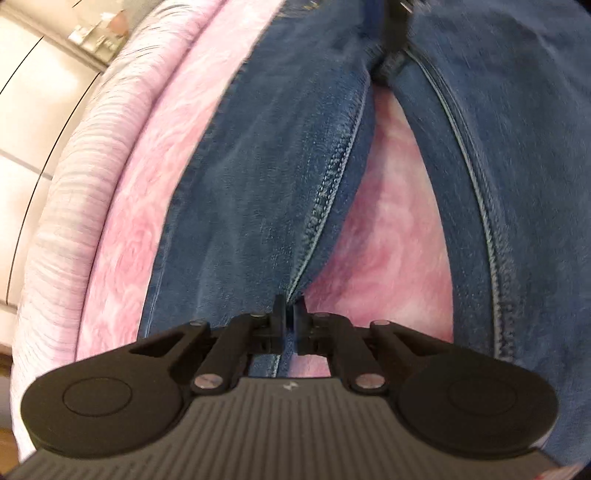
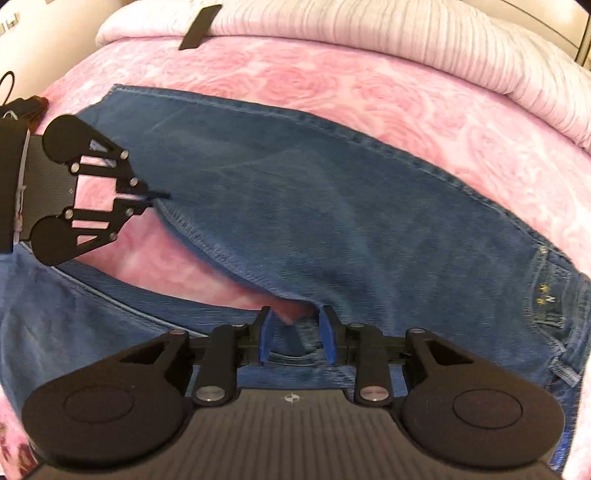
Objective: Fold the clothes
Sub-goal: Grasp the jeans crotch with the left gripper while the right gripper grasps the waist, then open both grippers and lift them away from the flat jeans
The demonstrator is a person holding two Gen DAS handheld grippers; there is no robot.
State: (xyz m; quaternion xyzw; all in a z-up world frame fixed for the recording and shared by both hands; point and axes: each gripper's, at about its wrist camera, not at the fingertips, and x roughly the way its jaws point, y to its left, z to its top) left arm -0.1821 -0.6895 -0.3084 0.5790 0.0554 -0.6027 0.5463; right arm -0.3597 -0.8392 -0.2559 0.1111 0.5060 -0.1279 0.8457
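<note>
Blue jeans (image 2: 332, 206) lie spread on a pink rose-patterned blanket (image 2: 369, 88), legs apart in a V with blanket showing between them. My left gripper (image 1: 290, 314) is shut on the inner seam edge of one leg of the jeans (image 1: 258, 184). The right wrist view shows the left gripper (image 2: 157, 195) at the left, pinching that seam. My right gripper (image 2: 297, 332) stands open over the crotch, denim lying between its blue pads (image 2: 265, 336) without being pressed. In the left wrist view the right gripper (image 1: 397, 40) shows only as a dark shape at the top, above the crotch.
A pale striped quilt (image 2: 369, 26) lies bunched along the blanket's far edge and shows again as the quilt (image 1: 74, 184) on the left. A black strap (image 2: 199, 26) rests on it. Pale flooring (image 1: 37, 92) lies beyond the bed.
</note>
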